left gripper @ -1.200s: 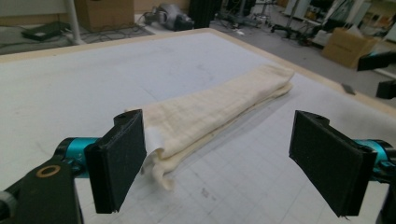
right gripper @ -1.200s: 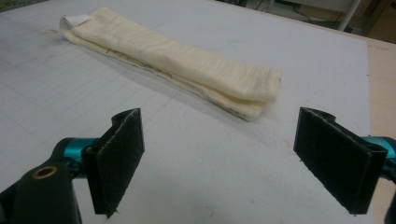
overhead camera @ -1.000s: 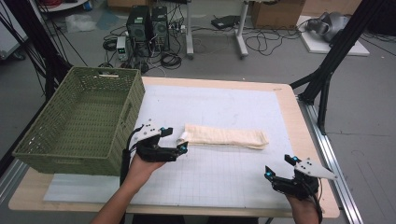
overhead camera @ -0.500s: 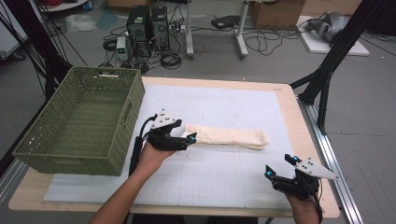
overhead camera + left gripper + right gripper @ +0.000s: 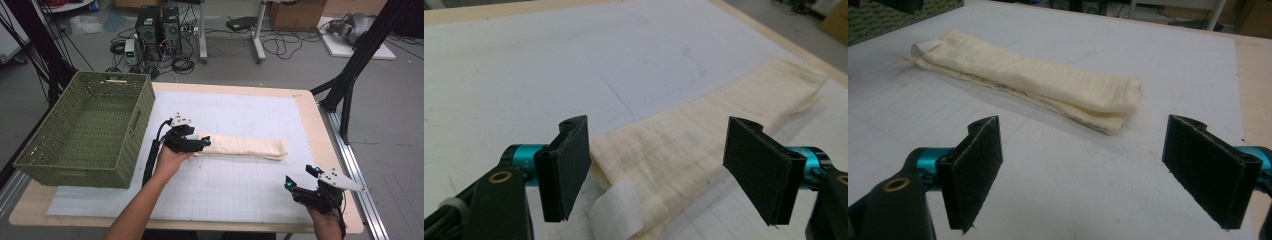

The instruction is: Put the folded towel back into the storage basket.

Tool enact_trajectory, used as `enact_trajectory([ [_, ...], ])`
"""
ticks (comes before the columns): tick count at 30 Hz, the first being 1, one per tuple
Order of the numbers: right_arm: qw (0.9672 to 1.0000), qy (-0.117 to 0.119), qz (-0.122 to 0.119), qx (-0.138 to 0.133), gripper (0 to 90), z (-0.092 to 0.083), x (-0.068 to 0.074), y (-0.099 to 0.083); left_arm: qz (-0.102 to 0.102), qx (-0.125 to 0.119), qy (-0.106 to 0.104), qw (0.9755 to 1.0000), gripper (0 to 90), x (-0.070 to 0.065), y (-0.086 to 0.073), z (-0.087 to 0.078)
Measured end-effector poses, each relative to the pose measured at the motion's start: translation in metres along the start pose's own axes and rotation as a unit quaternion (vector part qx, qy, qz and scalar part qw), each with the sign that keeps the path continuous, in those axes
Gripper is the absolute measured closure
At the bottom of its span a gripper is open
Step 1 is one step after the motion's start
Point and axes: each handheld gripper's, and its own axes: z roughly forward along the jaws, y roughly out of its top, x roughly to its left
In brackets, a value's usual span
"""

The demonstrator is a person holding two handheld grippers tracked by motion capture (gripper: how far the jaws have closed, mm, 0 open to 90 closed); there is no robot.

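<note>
Cloth: we see the folded cream towel (image 5: 242, 146) mid-counter, right of the green basket (image 5: 85, 130).
Left tool (image 5: 206, 143): jaws just closing, straddling the towel's near end, not pressing.
Right tool (image 5: 300, 176): wide, empty, near right front corner.
Risk: we judge a shallow pinch takes one layer, unfolding it.

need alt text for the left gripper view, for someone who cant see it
The left gripper hovers with its two black jaws open over the near end of a folded cream cloth, the pads not pressing on it. The cloth lies on a white gridded mat, a small white tag at its end.
</note>
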Motion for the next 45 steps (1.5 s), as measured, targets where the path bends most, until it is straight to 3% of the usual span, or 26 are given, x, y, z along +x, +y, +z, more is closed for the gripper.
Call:
enact_trajectory([
  [3, 1.0, 0.0, -0.005, -0.001, 14.9, 0.001, 0.0, 0.0, 0.008, 0.026, 0.022, 0.9994, 28.1, 0.002, -0.002, 0.014],
  [7, 1.0, -0.002, -0.001, 0.002, 15.0, 0.0, 0.0, 0.0, 0.019, 0.044, 0.037, 0.9982, 32.8, 0.006, -0.007, 0.025],
  [12, 1.0, -0.004, 0.0, 0.001, 15.1, 0.0, -0.003, -0.001, 0.033, 0.071, 0.045, 0.9959, 38.1, 0.008, -0.012, 0.03],
  [17, 1.0, -0.003, 0.0, 0.002, 15.0, 0.001, -0.002, -0.001, 0.023, 0.09, 0.043, 0.9947, 45.2, 0.008, -0.015, 0.036],
  [19, 1.0, -0.002, -0.001, 0.004, 15.0, 0.001, -0.001, -0.001, 0.025, 0.105, 0.044, 0.9931, 47.4, 0.006, -0.018, 0.039],
  [25, 1.0, -0.003, -0.002, 0.003, 15.0, 0.001, -0.002, -0.002, 0.03, 0.098, 0.046, 0.9937, 49.9, 0.003, -0.024, 0.038],
  [29, 1.0, -0.003, 0.0, 0.007, 15.1, 0.002, -0.002, -0.002, 0.036, 0.103, 0.032, 0.9934, 62.2, -0.002, -0.024, 0.037],
  [30, 1.0, -0.003, -0.002, 0.009, 15.1, 0.002, -0.001, -0.002, 0.034, 0.106, 0.025, 0.9935, 73.0, -0.002, -0.024, 0.037],
  [31, 1.0, -0.003, -0.002, 0.009, 15.1, 0.002, -0.001, -0.002, 0.027, 0.107, 0.02, 0.9937, 73.0, -0.003, -0.023, 0.037],
  [32, 0.9999, -0.003, -0.003, 0.01, 15.1, 0.002, -0.001, -0.002, 0.023, 0.108, 0.014, 0.9938, 79.0, -0.002, -0.023, 0.036],
  [36, 1.0, -0.005, -0.001, 0.008, 15.1, 0.002, -0.001, -0.002, 0.039, 0.107, 0.005, 0.9934, 81.0, 0.0, -0.023, 0.031],
  [39, 0.9998, 0.005, 0.011, 0.017, 15.0, 0.004, -0.004, -0.003, 0.052, 0.09, 0.004, 0.9946, 81.1, 0.0, -0.024, 0.026],
  [43, 0.9996, 0.001, 0.022, 0.015, 15.0, 0.009, -0.006, 0.003, 0.048, 0.087, 0.003, 0.995, 81.0, 0.003, -0.031, 0.022],
  [45, 0.9993, 0.013, 0.023, 0.026, 15.1, 0.017, -0.008, 0.007, 0.044, 0.082, 0.001, 0.9957, 80.9, 0.005, -0.033, 0.02],
])
